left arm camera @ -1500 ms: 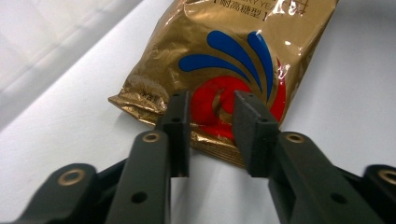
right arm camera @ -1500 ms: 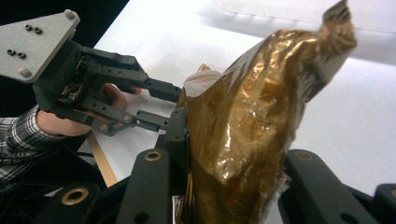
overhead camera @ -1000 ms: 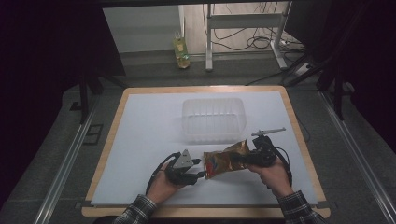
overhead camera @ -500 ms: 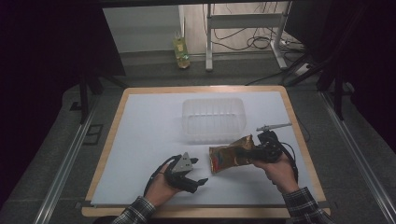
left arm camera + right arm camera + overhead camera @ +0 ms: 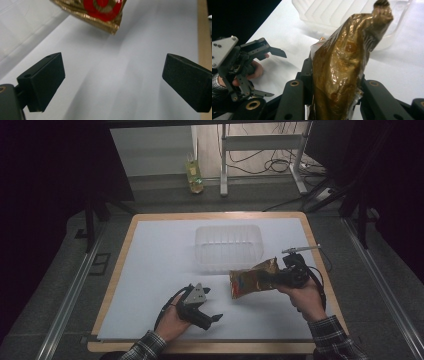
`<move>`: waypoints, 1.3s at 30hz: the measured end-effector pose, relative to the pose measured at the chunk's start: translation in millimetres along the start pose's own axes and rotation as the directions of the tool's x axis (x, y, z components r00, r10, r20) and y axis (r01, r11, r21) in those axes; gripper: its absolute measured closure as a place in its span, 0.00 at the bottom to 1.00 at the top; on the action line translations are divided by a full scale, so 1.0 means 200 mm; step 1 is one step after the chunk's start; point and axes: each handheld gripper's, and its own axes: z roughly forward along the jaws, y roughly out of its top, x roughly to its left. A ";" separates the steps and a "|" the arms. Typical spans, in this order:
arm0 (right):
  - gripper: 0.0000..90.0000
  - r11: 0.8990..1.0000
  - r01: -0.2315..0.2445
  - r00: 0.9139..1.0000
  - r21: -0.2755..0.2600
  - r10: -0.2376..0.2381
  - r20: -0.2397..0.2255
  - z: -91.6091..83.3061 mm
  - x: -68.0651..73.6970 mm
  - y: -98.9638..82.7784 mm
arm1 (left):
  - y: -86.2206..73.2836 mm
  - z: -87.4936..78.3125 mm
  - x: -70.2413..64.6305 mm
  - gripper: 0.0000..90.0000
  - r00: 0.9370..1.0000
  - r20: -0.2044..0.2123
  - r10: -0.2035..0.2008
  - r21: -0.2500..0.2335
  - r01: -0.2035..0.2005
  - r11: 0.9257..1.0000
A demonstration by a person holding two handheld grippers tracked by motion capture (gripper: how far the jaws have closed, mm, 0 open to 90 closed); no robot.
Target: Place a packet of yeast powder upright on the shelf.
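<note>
A clear plastic tray [image 5: 229, 247] with a ribbed floor sits on the white sheet [image 5: 150, 270] that covers most of the wooden table [image 5: 120, 270], toward its far middle. Beyond the table's far edge, a yellowish bottle [image 5: 195, 176] stands on the grey floor, near a white metal stand [image 5: 260, 150] with black cables [image 5: 272, 165] trailing around its feet.

snack bag [image 5: 252, 279]: glossy crinkled gold foil | tub [image 5: 229, 247]: clear ribbed plastic | table [image 5: 150, 265]: matt white
</note>
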 end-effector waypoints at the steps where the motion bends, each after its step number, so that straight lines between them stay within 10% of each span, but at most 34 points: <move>1: 0.74 1.000 0.000 1.000 0.000 0.000 0.000 0.00 0.00 0.00 | 0.00 0.00 0.00 0.04 1.000 -0.004 0.002 0.006 -0.002 1.000; 39: 0.74 0.995 -0.046 0.990 -0.088 0.057 0.128 -0.19 -0.15 0.36 | 0.00 0.01 0.00 0.03 1.000 -0.024 0.008 -0.006 -0.009 1.000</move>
